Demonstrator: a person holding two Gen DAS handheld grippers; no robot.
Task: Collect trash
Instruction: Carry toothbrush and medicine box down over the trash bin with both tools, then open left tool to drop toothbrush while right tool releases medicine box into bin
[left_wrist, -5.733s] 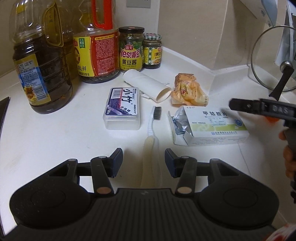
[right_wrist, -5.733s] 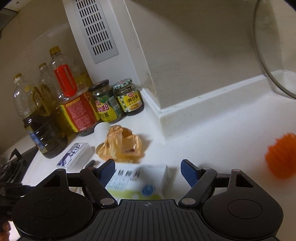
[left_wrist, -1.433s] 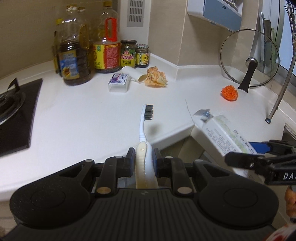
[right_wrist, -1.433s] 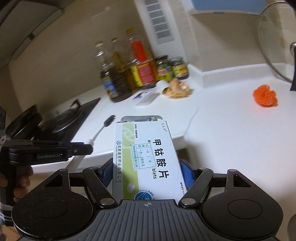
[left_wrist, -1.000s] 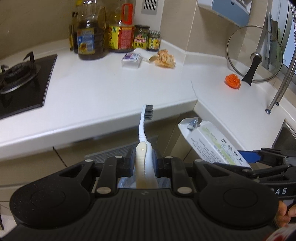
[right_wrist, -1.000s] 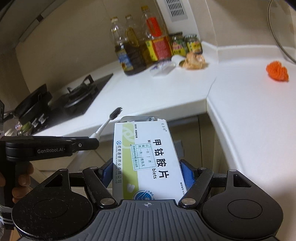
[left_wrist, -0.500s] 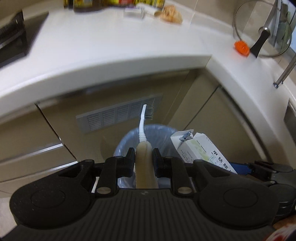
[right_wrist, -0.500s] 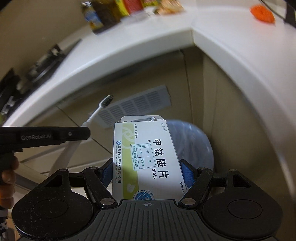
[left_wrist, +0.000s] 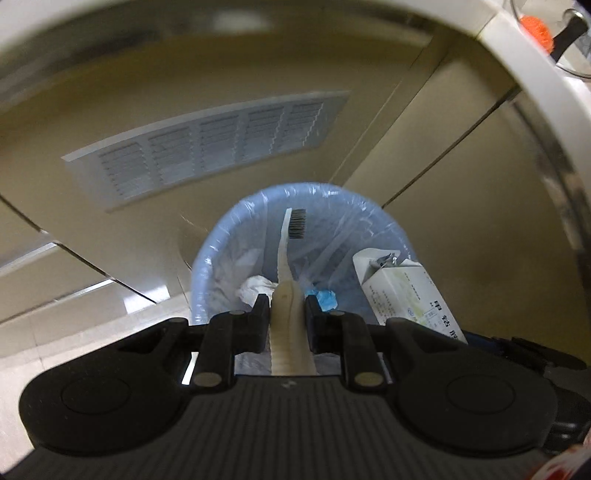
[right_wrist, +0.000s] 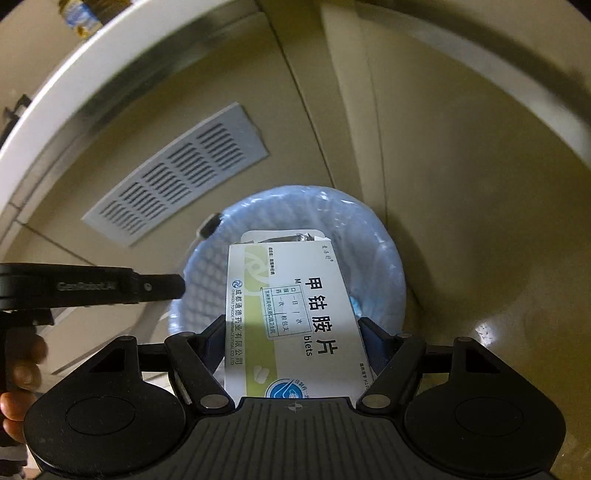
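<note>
My left gripper (left_wrist: 283, 308) is shut on a white toothbrush (left_wrist: 286, 258) with dark bristles and holds it over the blue-lined trash bin (left_wrist: 207, 258). My right gripper (right_wrist: 291, 332) is shut on a white and green medicine box (right_wrist: 291, 314), its open flap pointing down over the same bin (right_wrist: 388, 251). The box also shows in the left wrist view (left_wrist: 406, 291), over the bin's right rim. The left gripper's side (right_wrist: 92, 286) reaches in from the left in the right wrist view. White tissue (left_wrist: 255, 288) and a blue scrap (left_wrist: 325, 297) lie in the bin.
The bin stands on the floor in front of beige cabinet doors with a grey vent grille (left_wrist: 207, 147). The white counter edge (right_wrist: 74, 81) curves overhead. An orange scrubber (left_wrist: 537, 27) sits on the counter at the upper right.
Both grippers have dropped below the counter and tilted down, and now hang closer over the bin with the toothbrush and the box still held.
</note>
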